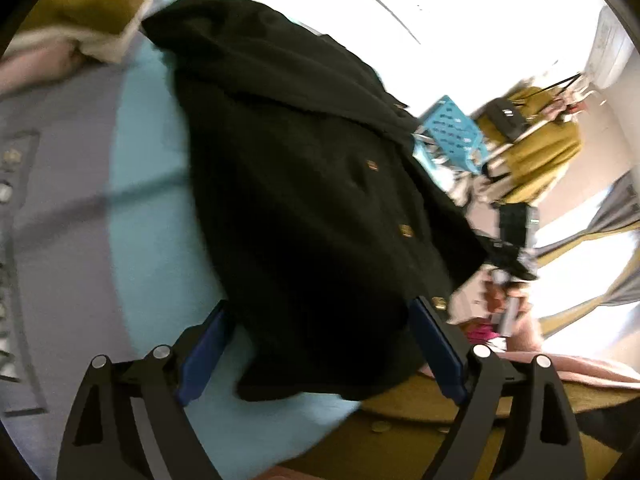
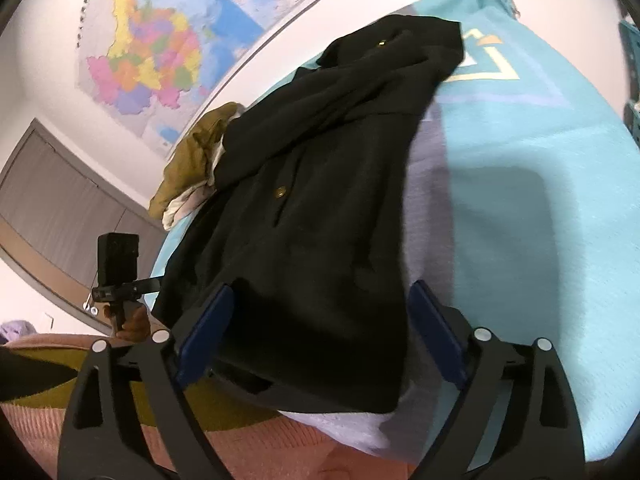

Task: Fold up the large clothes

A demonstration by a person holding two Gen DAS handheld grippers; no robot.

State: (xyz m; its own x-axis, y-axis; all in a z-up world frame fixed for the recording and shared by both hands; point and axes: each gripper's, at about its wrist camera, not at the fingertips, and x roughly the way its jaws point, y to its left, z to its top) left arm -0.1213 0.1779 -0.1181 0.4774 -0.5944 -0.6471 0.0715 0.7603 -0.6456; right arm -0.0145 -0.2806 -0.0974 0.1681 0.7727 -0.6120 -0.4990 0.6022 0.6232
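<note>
Lying limp on the bed (image 2: 520,208), the black coat (image 1: 304,200) looks thick, heavy, soft; both hem corners suit grasping; left gripper (image 1: 320,344) and right gripper (image 2: 320,332) stand released.

bed (image 2: 540,208) w/ turquoise-and-lilac cover; black coat (image 2: 312,216) lies flat on it, brass buttons up; olive garment (image 2: 192,160) heaped beside coat at far edge, pale cloth under it

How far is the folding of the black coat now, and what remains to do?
Done, as it looks: the black coat lies on the turquoise cover as a long narrow bundle, its gold buttons facing up. In hand: nothing; the left gripper and the right gripper both stand open over its near hem. Left: probably folding it crosswise into a shorter packet; the olive garment beyond looks unfolded.
</note>
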